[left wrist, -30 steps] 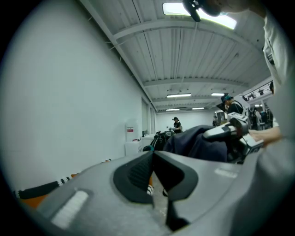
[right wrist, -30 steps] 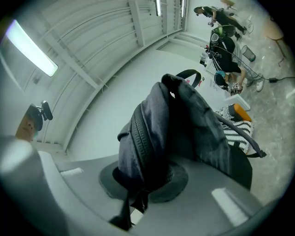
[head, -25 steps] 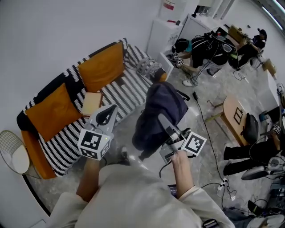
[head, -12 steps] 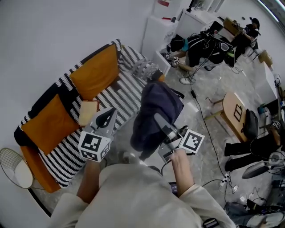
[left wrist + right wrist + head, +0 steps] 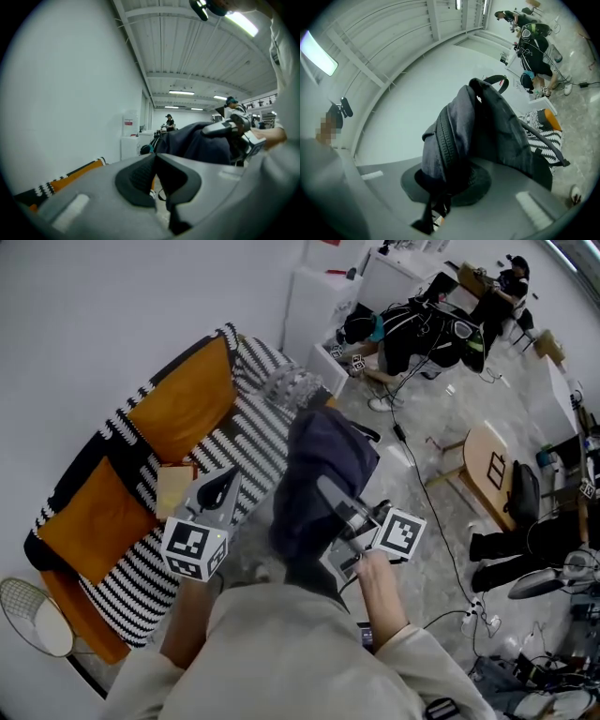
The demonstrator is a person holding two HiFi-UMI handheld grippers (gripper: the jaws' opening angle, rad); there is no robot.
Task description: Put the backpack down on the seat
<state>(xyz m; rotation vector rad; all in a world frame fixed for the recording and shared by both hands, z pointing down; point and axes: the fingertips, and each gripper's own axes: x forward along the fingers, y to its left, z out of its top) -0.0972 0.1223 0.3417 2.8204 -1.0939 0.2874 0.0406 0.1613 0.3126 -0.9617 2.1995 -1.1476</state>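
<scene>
Where the backpack hangs: the dark blue-grey backpack (image 5: 323, 451) (image 5: 487, 126) is up off the floor (image 5: 412, 488), dangling from the right gripper just beside the front edge of the sofa; it does not rest on the seat.
Right gripper: the right gripper (image 5: 325, 489) (image 5: 449, 180) has its jaws pressed in on a fold of the backpack's cloth next to a zip. In its own view the bag bulges up out of the pads and a strap trails off to the right.
Left gripper: the left gripper (image 5: 225, 480) (image 5: 154, 161) is held apart from the bag, on the sofa side of it. Its pad tips are pressed together with nothing between them.
Sofa: the sofa (image 5: 248, 442) stands along the white wall under a black-and-white striped throw.
Cushions: two orange cushions (image 5: 183, 399) lean on the backrest; a grey patterned cushion (image 5: 292, 385) lies at the far end.
On the seat: a flat tan thing (image 5: 174, 488), too small to tell what it is.
Background: a person (image 5: 412, 329) crouches near white cabinets (image 5: 314, 296); cables (image 5: 427, 479) cross the floor.
</scene>
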